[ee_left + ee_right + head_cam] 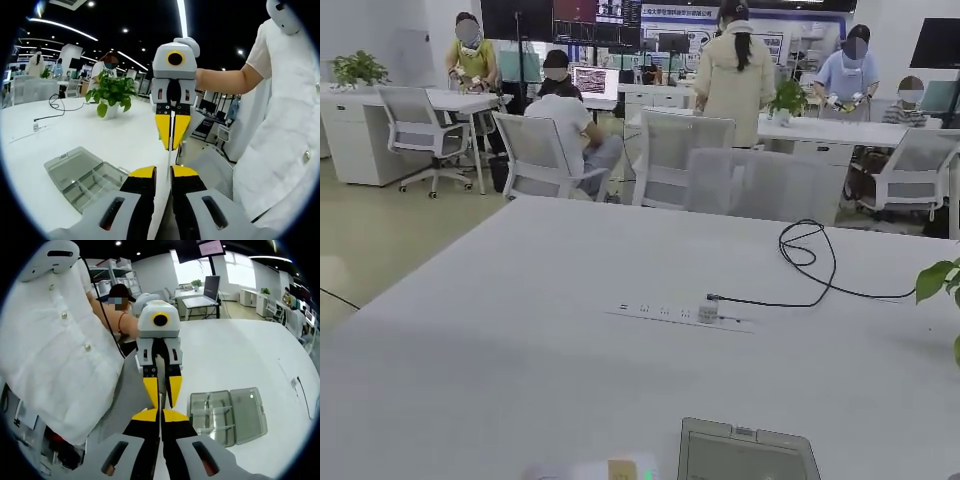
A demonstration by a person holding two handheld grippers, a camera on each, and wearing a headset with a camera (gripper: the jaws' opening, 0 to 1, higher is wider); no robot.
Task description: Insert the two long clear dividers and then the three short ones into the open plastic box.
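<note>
A thin clear divider [168, 150] hangs edge-on in the air between my two grippers, which face each other tip to tip. My left gripper [164, 172] is shut on one end of it. My right gripper [172, 142] is shut on the other end. In the right gripper view the right gripper [161, 415] meets the left gripper [161, 401] in front of a person's white shirt. The open clear plastic box [85, 177] lies on the white table with its lid folded out flat. Some clear dividers stand in the box [226, 415]. Part of the box [745, 452] sits at the head view's bottom edge.
A black cable [810, 265] runs to a plug at a flush socket strip [680, 313] mid-table. A potted plant [112, 95] stands on the table beyond the box. Office chairs [550, 155], desks and several people fill the room behind the table's far edge.
</note>
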